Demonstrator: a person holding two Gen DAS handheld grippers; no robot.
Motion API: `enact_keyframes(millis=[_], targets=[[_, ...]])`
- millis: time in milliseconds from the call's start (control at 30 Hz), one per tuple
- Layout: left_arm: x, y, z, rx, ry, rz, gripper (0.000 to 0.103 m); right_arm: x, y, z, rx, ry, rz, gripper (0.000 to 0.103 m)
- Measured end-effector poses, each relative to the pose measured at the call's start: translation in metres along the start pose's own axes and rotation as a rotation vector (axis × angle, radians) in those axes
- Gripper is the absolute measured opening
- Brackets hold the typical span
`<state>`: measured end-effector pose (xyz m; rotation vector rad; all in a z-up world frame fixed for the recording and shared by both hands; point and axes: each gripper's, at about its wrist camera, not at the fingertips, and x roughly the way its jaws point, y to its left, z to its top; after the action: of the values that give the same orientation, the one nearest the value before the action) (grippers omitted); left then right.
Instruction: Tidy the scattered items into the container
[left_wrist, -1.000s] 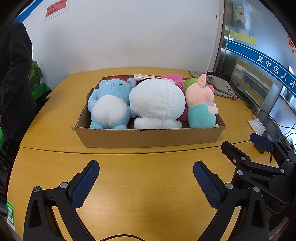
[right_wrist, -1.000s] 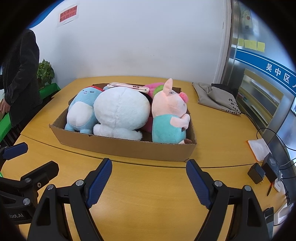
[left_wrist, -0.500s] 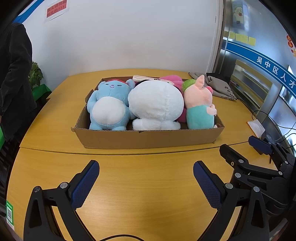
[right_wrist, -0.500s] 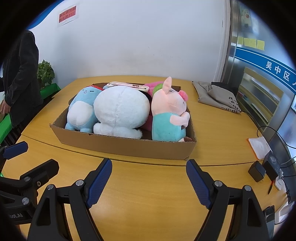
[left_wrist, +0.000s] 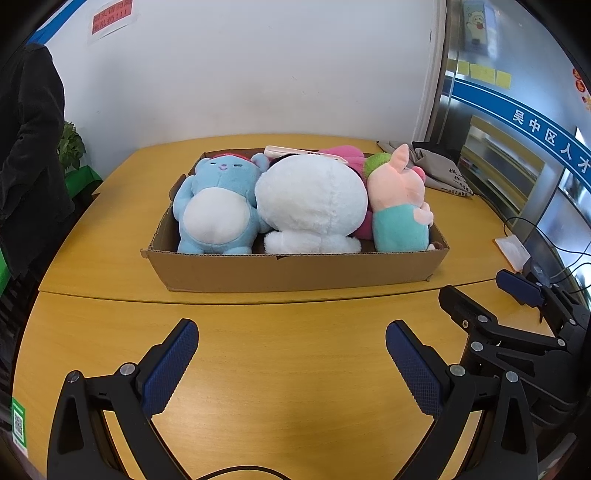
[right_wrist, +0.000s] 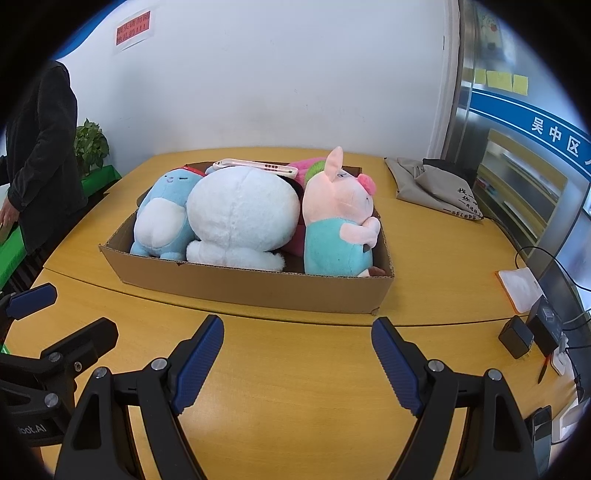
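Note:
A shallow cardboard box (left_wrist: 295, 269) (right_wrist: 255, 286) stands on the yellow table. In it sit a blue plush bear (left_wrist: 218, 210) (right_wrist: 159, 221), a big white plush (left_wrist: 312, 206) (right_wrist: 240, 218) and a pink pig plush in teal (left_wrist: 400, 210) (right_wrist: 340, 229). A pink and green plush (left_wrist: 343, 157) and a white flat item (right_wrist: 256, 167) lie behind them. My left gripper (left_wrist: 291, 363) is open and empty, in front of the box. My right gripper (right_wrist: 297, 363) is open and empty, beside it (left_wrist: 517, 317).
A grey cloth bag (right_wrist: 436, 188) lies at the back right. Black chargers and cables (right_wrist: 528, 332) and a white pad (right_wrist: 521, 288) sit at the right edge. A person in a dark coat (right_wrist: 40, 155) stands at the left by a potted plant (right_wrist: 90, 144).
Both grippers have drifted back slightly from the box and stayed open. The toys and box have not moved.

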<state>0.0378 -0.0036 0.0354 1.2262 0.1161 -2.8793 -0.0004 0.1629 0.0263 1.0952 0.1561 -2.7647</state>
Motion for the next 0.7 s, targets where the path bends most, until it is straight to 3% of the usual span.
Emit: enact_keyframes(millis=[700], targets=[[0.0054,-0.003,-0.0036,0.003,0.012,-0.004,0.103,0.0059,-0.0019,-0.0033,-0.004,0.009,0.003,0.082]])
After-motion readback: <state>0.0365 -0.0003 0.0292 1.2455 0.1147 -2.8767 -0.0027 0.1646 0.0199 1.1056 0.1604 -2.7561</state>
